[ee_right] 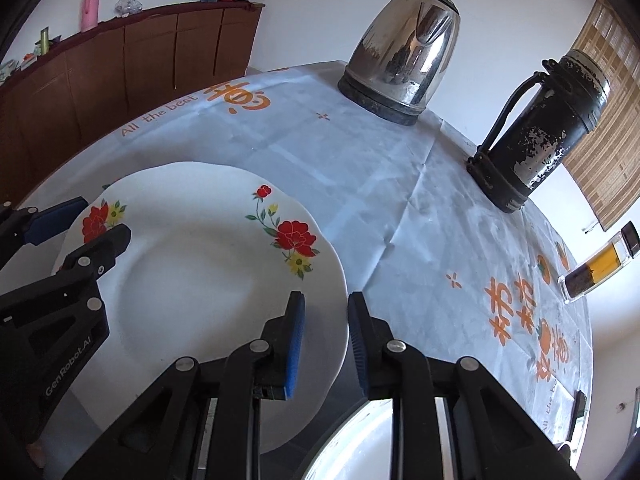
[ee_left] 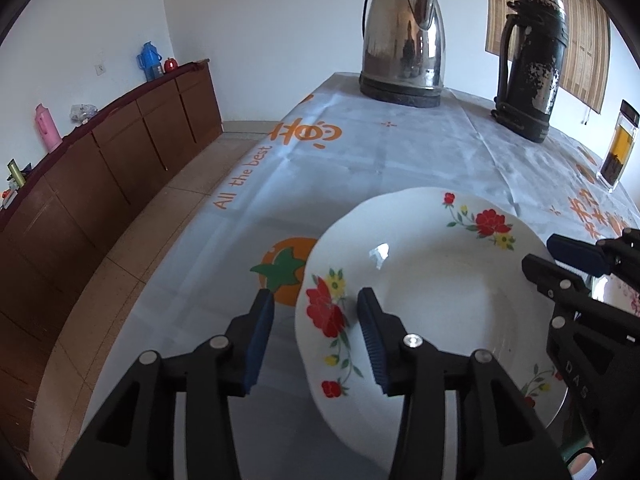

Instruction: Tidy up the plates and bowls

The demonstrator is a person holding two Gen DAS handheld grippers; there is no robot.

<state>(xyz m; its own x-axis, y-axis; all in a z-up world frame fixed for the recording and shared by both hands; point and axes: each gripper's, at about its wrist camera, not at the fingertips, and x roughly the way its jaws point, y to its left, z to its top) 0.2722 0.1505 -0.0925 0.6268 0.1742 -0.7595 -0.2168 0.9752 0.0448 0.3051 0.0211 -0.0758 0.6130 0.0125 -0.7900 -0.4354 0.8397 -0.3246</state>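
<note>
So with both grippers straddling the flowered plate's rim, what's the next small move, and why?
Probably close the left gripper onto the flowered plate: its pads straddle the rim with gaps on both sides, while the right gripper sits much tighter on the opposite edge.

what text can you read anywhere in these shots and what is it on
"All the best": orange print on the tablecloth, near its left edge.
"GenRobot.AI": white lettering on the left gripper body, in the right wrist view.
"DAS": partial lettering on the right gripper body, in the left wrist view; the rest is cut off.
Large orange characters on the tablecloth: too distorted to read.
Plate, kettle, flask: no text visible.
</note>
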